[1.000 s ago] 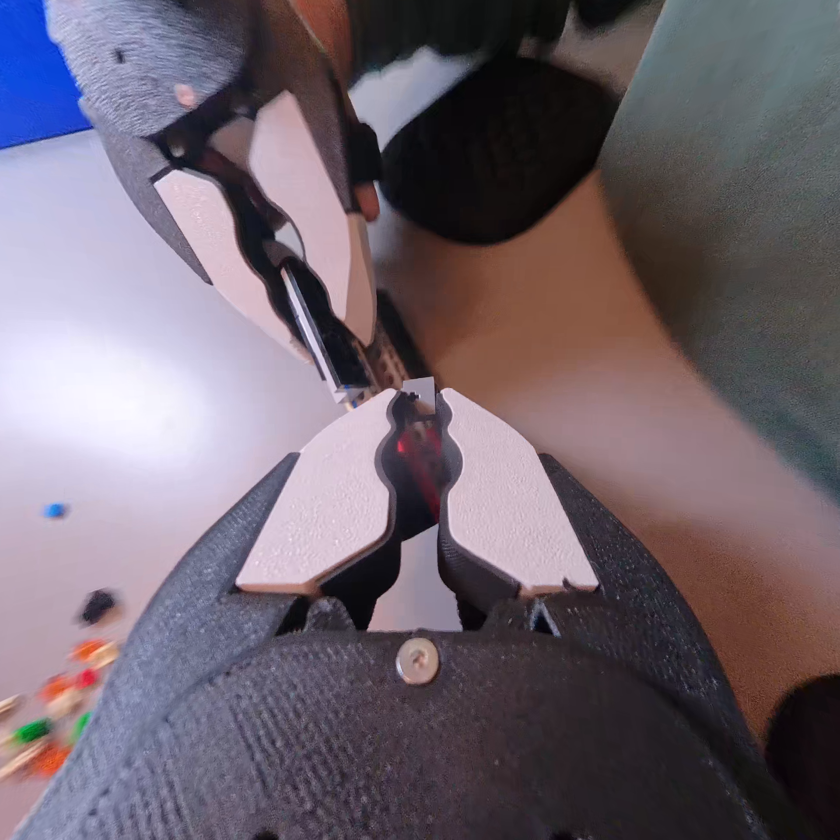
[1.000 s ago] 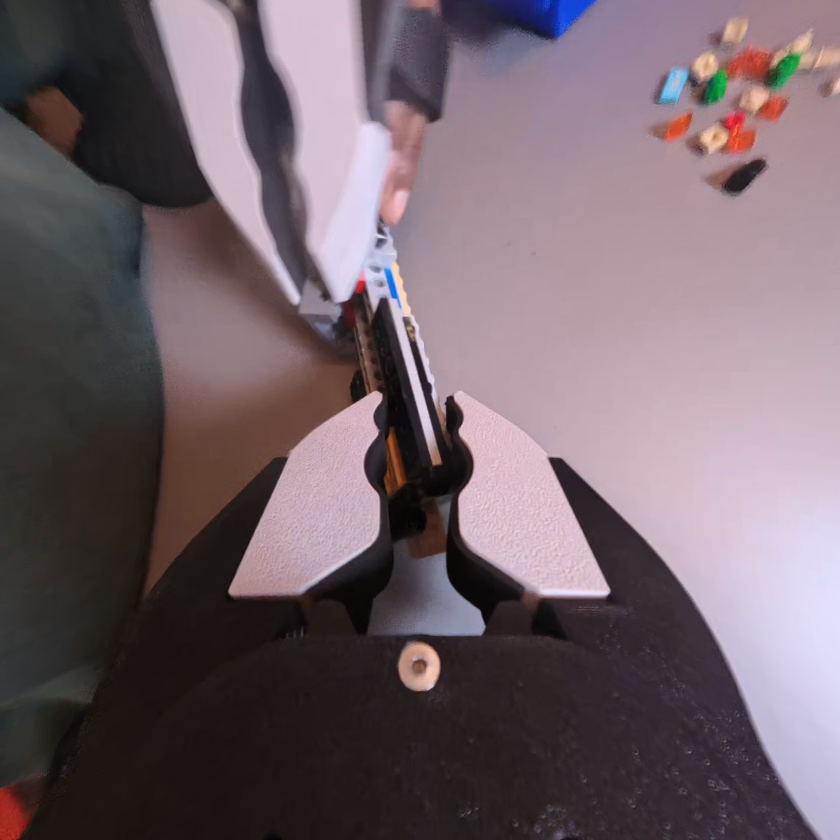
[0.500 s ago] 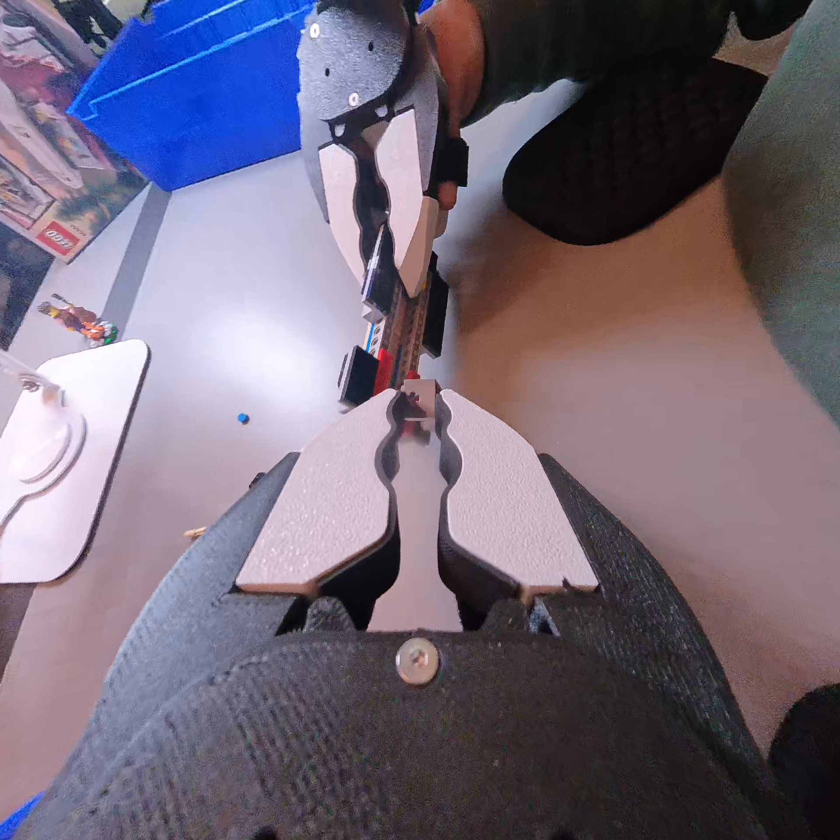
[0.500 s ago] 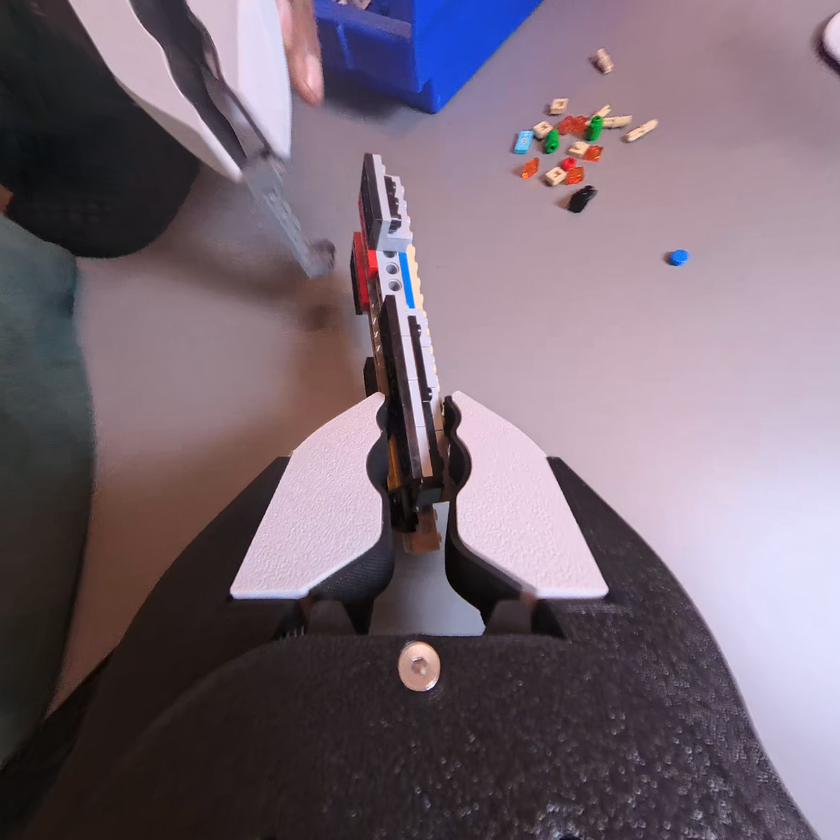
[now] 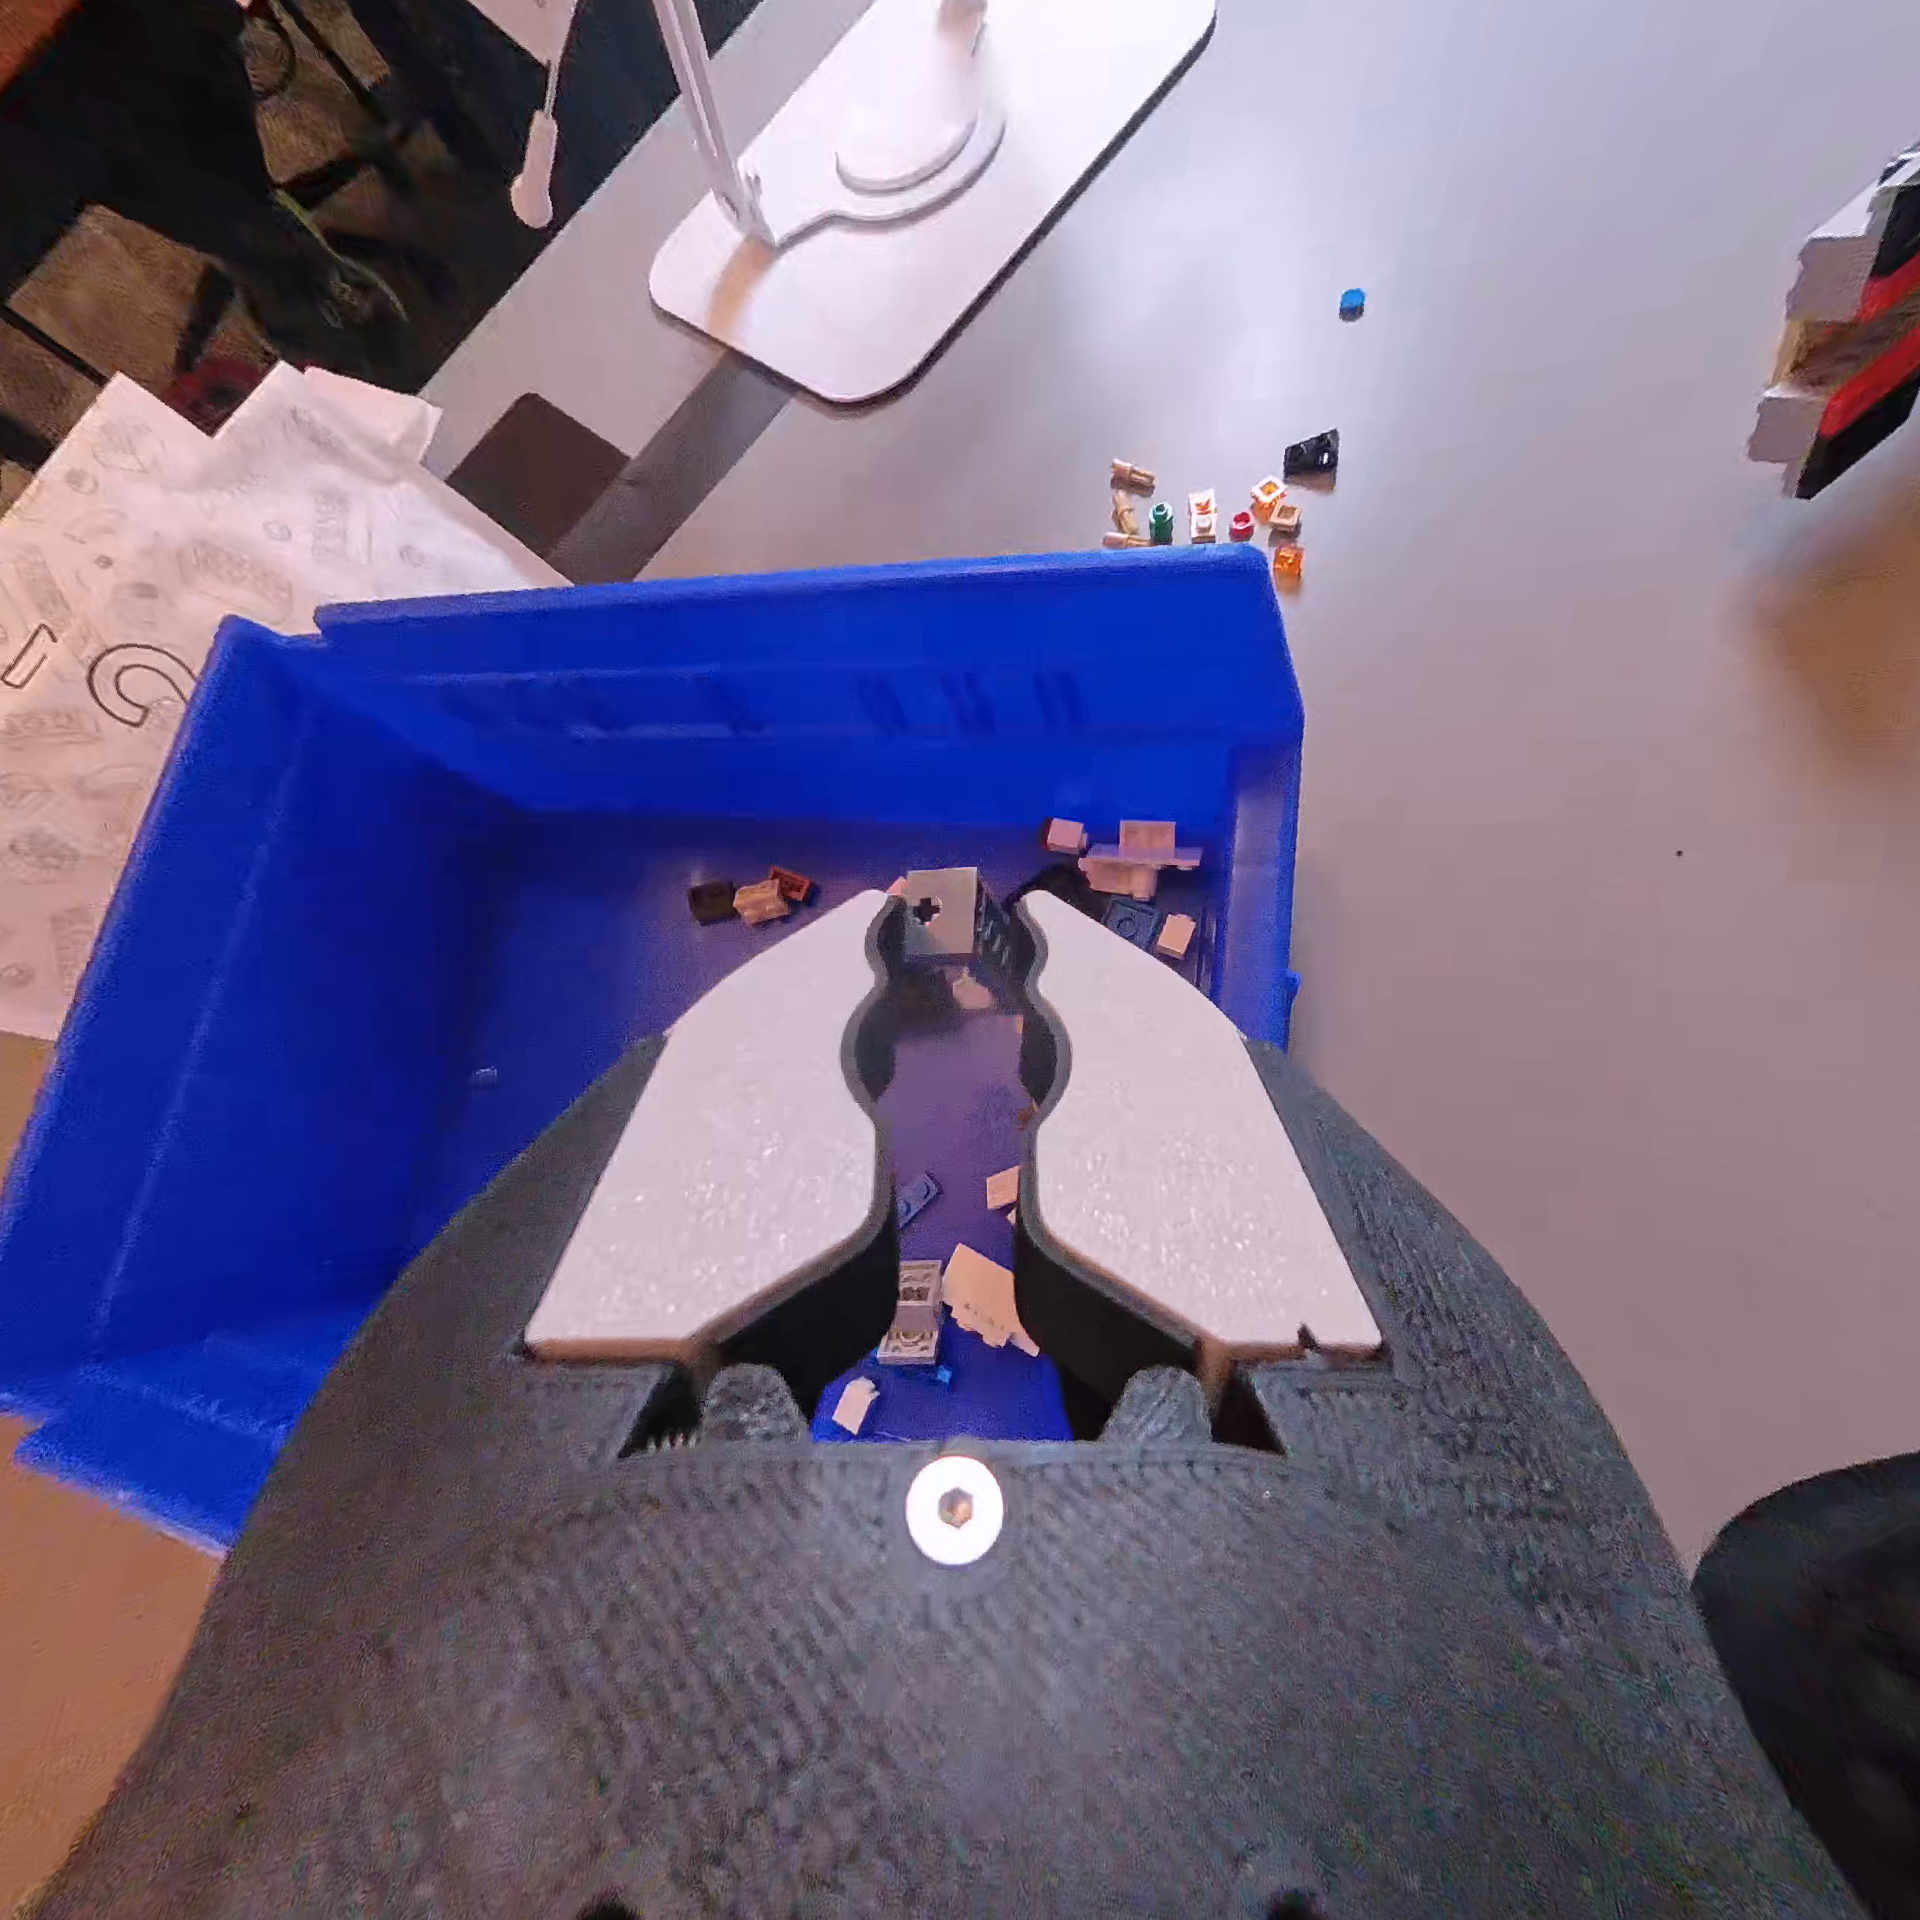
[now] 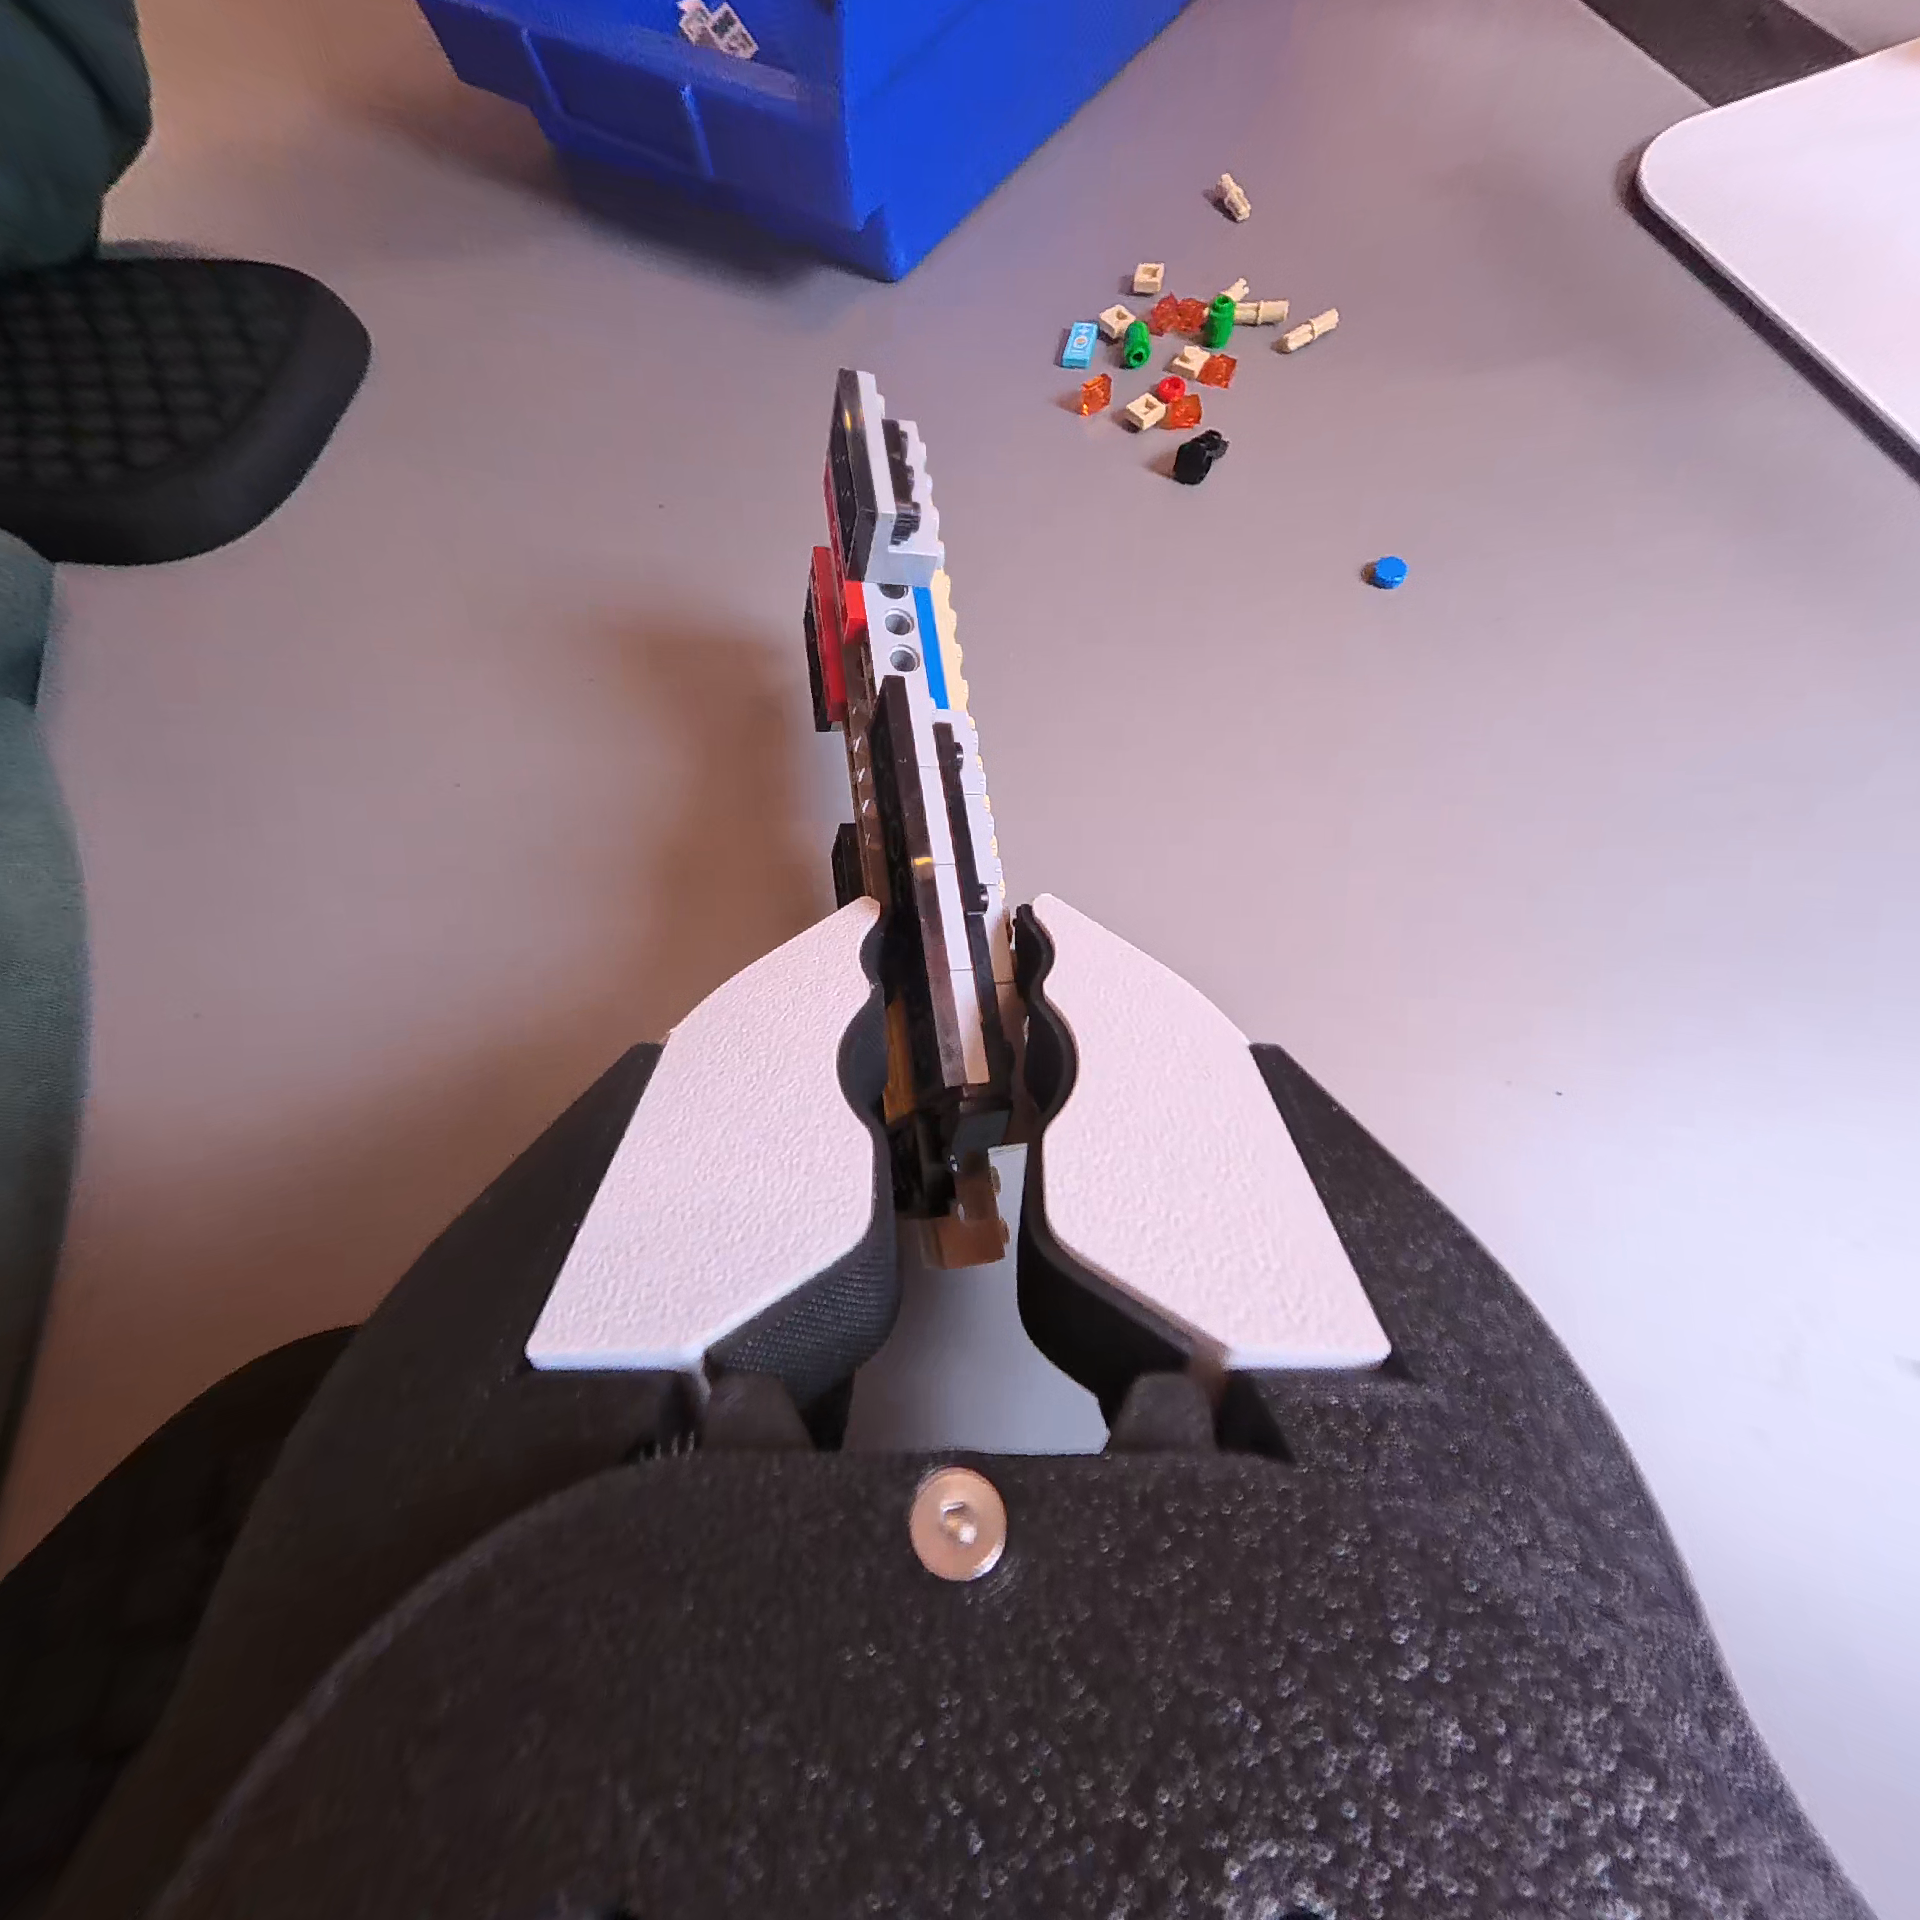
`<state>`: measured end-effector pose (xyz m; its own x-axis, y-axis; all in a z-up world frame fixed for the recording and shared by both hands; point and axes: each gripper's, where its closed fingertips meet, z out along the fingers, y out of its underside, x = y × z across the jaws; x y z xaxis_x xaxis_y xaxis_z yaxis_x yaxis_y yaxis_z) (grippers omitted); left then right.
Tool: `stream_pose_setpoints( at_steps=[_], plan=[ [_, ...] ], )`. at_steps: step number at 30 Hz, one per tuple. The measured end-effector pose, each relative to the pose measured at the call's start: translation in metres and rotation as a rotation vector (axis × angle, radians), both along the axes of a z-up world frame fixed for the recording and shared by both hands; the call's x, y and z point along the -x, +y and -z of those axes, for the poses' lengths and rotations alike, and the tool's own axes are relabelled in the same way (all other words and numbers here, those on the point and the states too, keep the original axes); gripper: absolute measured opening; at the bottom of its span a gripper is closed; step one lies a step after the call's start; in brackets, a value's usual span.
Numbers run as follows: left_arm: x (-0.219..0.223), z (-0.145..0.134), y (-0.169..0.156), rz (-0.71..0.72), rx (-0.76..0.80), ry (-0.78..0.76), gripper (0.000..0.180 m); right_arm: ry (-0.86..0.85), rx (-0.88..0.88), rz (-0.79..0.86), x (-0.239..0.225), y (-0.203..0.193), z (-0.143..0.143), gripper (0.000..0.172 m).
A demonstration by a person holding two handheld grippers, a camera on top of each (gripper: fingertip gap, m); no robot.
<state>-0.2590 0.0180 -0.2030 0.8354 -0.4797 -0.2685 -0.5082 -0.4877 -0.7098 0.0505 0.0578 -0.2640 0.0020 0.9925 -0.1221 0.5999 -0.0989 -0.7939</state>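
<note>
Between the parted fingers of my left gripper [image 5: 956, 912], which has swung from the model to over the blue bin [image 5: 260, 831], a grey brick [image 5: 935, 920] sits with a gap beside the right finger, while my right gripper [image 6: 948, 914] clamps the long brick model [image 6: 904, 644], with loose pieces [image 6: 1174, 353] on the table [image 6: 1455, 935] ahead to its right.

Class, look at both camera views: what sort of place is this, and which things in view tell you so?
Probably a toy-brick building workbench: a grey table with scattered small bricks, a blue bin holding loose pieces, and printed building sheets beside it.
</note>
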Motion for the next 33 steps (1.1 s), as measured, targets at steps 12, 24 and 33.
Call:
stream_pose_setpoints(
  at_steps=[12,24,33],
  plan=[
    [-0.117,-0.018,-0.001,0.348,-0.109,-0.047,0.036,0.09,-0.155,-0.044,0.008,-0.005,-0.012,0.021],
    [-0.229,0.048,-0.003,0.704,-0.166,0.055,0.016,0.174,-0.738,-0.166,0.019,-0.027,-0.012,0.021],
    [-0.227,0.048,-0.013,0.743,-0.114,-0.098,0.017,0.148,-0.789,-0.18,0.022,-0.034,-0.005,0.02]
  ],
)
